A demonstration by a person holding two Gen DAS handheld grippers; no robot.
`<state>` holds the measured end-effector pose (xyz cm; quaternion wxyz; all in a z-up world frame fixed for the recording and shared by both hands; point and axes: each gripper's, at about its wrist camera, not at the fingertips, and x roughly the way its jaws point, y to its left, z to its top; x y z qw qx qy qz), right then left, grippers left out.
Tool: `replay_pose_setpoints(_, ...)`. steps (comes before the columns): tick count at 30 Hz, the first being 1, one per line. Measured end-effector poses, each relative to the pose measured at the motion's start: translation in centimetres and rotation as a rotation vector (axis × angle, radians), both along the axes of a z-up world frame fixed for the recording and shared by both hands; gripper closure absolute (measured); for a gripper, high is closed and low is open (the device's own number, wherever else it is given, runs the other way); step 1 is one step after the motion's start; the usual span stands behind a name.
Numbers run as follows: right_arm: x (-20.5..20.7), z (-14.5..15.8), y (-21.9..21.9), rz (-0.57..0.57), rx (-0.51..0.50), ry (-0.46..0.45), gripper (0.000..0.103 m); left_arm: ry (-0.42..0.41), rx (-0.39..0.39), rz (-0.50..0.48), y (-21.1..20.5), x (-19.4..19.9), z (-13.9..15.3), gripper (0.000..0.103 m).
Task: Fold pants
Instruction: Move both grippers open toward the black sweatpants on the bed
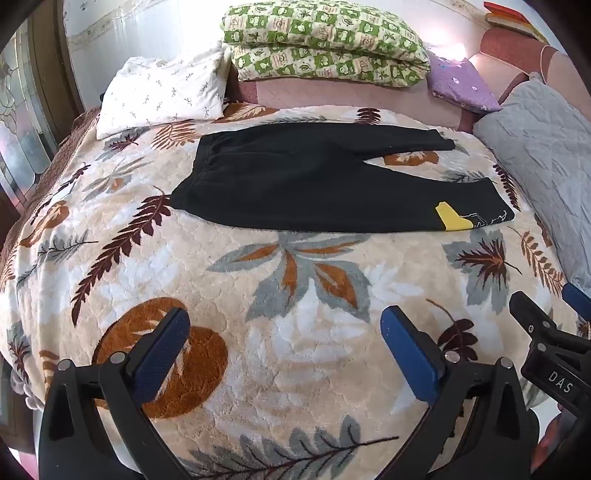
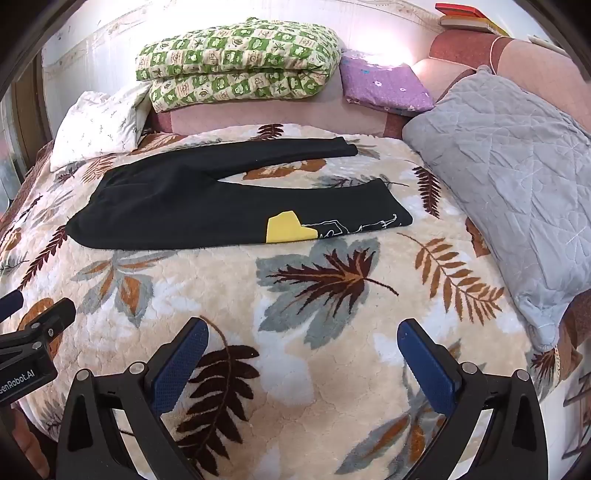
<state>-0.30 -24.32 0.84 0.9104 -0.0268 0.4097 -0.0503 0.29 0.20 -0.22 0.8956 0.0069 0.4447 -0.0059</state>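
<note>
Black pants [image 1: 295, 181] lie flat on the leaf-patterned blanket [image 1: 280, 295], waistband to the left, both legs spread apart toward the right. A yellow patch [image 1: 452, 218] and a white line print mark the near leg's cuff. In the right wrist view the same pants [image 2: 207, 199] and yellow patch [image 2: 288, 229] lie ahead. My left gripper [image 1: 284, 325] hangs open over bare blanket, well short of the pants, nothing between its blue pads. My right gripper [image 2: 303, 332] is likewise open and empty, nearer the cuff end. Each gripper shows at the edge of the other's view.
A white pillow [image 1: 162, 92] sits at the back left, a folded green checked quilt [image 1: 325, 40] behind the pants, a purple cushion [image 1: 461, 85] and a grey quilted pillow [image 2: 509, 184] to the right. Books [image 2: 469, 16] rest on the pink headboard.
</note>
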Motion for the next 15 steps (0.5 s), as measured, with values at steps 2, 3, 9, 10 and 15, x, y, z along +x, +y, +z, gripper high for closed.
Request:
replay_pose_setpoints(2, 0.0, 0.0, 0.0, 0.0, -0.001, -0.005, 0.0, 0.0, -0.001, 0.002, 0.2, 0.2, 0.2, 0.0)
replay_pose_setpoints(3, 0.0, 0.0, 0.0, 0.0, -0.002, -0.002, 0.0, -0.001, -0.001, 0.009, 0.3, 0.2, 0.3, 0.0)
replay_pose_setpoints(9, 0.2, -0.4, -0.1, 0.0, 0.007, 0.005, 0.0, -0.023, 0.008, 0.036, 0.4, 0.0, -0.4, 0.0)
replay_pose_setpoints(10, 0.2, -0.3, -0.2, 0.001, 0.007, 0.006, 0.0, -0.022, 0.006, 0.041, 0.4, 0.1, -0.5, 0.0)
replay_pose_setpoints(15, 0.3, -0.6, -0.2, 0.002, 0.006, 0.0, 0.0, -0.018, 0.007, 0.059, 0.7, 0.1, -0.7, 0.0)
